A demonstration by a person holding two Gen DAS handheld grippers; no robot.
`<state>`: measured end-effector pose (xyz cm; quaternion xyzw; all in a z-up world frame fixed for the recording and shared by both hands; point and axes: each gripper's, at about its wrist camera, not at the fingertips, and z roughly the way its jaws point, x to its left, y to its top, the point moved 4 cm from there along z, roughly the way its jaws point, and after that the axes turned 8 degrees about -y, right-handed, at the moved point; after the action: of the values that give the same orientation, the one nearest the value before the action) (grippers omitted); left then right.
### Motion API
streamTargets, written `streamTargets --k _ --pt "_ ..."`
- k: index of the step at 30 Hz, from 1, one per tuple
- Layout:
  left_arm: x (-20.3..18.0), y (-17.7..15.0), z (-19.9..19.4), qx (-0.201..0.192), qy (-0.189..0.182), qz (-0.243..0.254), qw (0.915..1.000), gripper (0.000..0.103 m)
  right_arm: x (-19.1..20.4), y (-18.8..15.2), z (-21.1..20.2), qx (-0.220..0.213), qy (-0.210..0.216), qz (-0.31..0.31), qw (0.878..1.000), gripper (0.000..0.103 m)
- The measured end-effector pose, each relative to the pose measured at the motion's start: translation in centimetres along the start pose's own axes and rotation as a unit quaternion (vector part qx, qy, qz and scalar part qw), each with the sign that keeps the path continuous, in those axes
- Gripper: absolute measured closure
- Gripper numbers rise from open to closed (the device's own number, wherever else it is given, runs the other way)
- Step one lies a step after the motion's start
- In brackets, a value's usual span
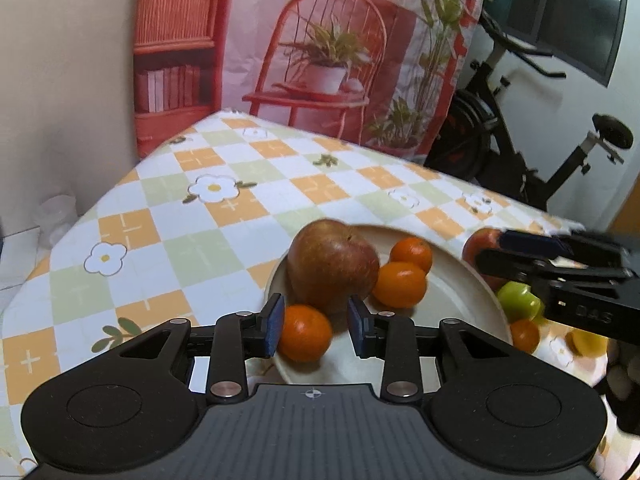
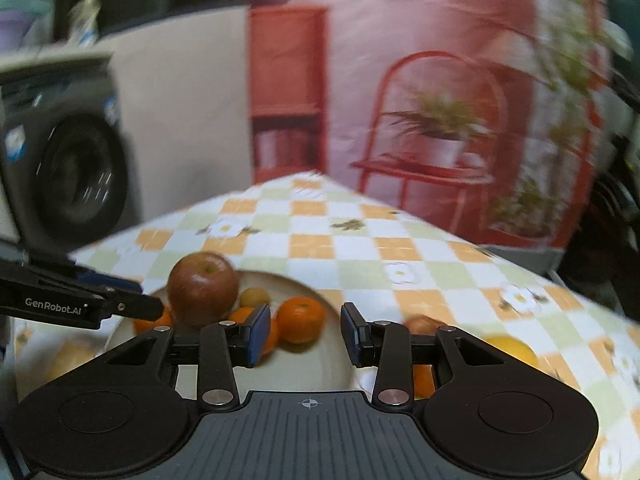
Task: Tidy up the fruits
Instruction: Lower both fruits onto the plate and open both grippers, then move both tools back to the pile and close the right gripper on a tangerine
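Left gripper (image 1: 316, 326) hangs over the near rim of the plate (image 1: 460, 280). Its fingers (image 1: 274, 324) are apart around a small orange (image 1: 306, 332) lying on the plate, one pad at its skin, the other clear. Right gripper (image 2: 304, 334), fingers narrowly apart and empty, stands at the plate's right edge. Judged a release: draw the left gripper straight back and up, since the round, glossy orange may roll on the smooth cream plate towards the large mottled apple (image 1: 332, 268) just behind.
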<state>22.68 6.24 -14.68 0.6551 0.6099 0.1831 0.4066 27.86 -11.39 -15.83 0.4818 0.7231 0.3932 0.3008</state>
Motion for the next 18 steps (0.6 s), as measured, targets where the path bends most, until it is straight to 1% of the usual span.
streamTargets --k 2,5,8,13,18 --pt "-0.7 0.0 -0.3 -0.009 0.002 0.008 0.9999 0.061 -1.3 -0.7 -1.1 -0.012 -0.017 0.026 0.999 0.068" --pt "-2.2 0.0 -0.6 -0.018 -0.001 0.026 0.9995 0.061 -3.0 -1.8 -2.4 -0.020 -0.040 0.057 0.997 0.068" --pt "-3.9 0.0 -0.8 -0.024 -0.013 0.040 0.9988 0.061 -4.4 -3.0 -3.4 -0.024 -0.054 0.081 0.995 0.068" --pt "-6.1 -0.4 -0.5 -0.018 -0.035 0.061 0.9974 0.061 -5.9 -5.0 -5.0 -0.024 -0.074 0.101 0.992 0.068" --pt "-7.3 -0.8 -0.1 -0.009 -0.043 0.075 0.9962 0.061 -6.4 -6.6 -6.3 -0.023 -0.080 0.102 0.991 0.068"
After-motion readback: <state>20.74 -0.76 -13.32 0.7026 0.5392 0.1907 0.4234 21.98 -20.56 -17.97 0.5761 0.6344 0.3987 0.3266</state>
